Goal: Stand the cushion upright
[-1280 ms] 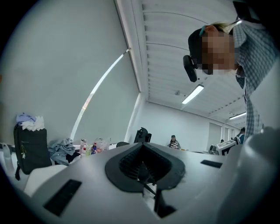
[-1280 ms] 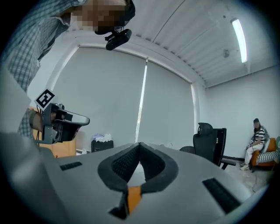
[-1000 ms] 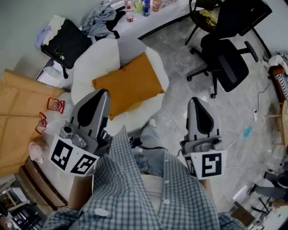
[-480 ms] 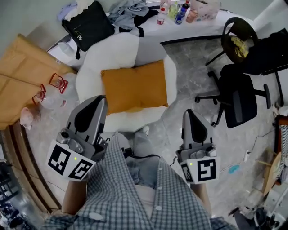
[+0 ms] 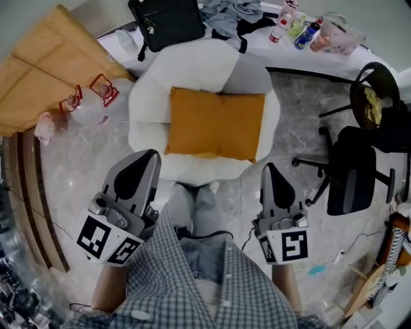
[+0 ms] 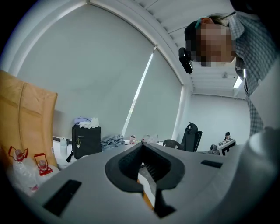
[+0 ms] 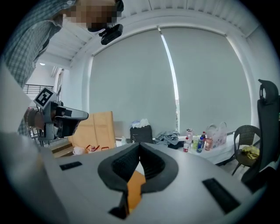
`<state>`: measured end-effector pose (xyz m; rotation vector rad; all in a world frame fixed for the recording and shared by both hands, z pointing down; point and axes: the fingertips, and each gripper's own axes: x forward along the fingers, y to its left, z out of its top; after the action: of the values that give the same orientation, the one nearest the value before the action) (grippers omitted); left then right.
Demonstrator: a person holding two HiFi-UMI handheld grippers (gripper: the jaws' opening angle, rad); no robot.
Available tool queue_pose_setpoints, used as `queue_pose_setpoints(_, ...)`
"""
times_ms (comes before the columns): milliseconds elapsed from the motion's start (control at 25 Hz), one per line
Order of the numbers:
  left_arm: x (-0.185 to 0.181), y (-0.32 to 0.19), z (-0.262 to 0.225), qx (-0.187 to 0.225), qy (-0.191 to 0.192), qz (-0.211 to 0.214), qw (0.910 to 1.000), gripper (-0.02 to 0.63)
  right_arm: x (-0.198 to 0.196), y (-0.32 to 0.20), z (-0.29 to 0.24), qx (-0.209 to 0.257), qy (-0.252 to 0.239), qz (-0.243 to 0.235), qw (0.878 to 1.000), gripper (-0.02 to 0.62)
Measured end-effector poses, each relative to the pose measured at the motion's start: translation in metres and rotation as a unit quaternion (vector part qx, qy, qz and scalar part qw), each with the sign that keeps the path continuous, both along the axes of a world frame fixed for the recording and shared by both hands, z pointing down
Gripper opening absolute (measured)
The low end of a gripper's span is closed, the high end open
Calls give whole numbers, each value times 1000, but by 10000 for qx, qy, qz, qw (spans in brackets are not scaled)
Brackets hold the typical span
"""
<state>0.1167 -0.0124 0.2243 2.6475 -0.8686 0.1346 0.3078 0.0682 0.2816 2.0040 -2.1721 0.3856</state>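
Observation:
An orange cushion (image 5: 217,124) lies flat on the seat of a white round armchair (image 5: 146,122) in the head view, straight ahead of me. My left gripper (image 5: 151,155) is shut and empty, its tip just short of the chair's front left edge. My right gripper (image 5: 268,168) is shut too, holding nothing, above the floor off the chair's front right. Neither touches the cushion. In the left gripper view only an orange sliver of the cushion (image 6: 148,201) shows below the closed jaws. The right gripper view shows a patch of the cushion (image 7: 135,187) the same way.
Behind the chair a white counter (image 5: 257,45) carries a black bag (image 5: 168,22), clothes (image 5: 225,11) and bottles (image 5: 297,29). Black office chairs (image 5: 359,173) stand at the right. Cardboard (image 5: 45,71) and red-capped jugs (image 5: 103,90) sit at the left. My legs (image 5: 192,205) are between the grippers.
The view has swung round, so the chair and cushion now lie square ahead instead of off to the left. Both grippers stayed shut and sank a little toward the chair's front.

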Motion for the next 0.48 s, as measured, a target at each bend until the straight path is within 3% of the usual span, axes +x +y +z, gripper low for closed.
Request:
queue_pose_setpoints(240,-15,-13,35,-156,-250,-118,9995,8,-14,-32,31,-259,23,-393,9989,6)
queue_pose_setpoints(480,-37,-36,94,-668,-204,-350,9969,8,-44,-73,80,-638,212,-1004,9927,6)
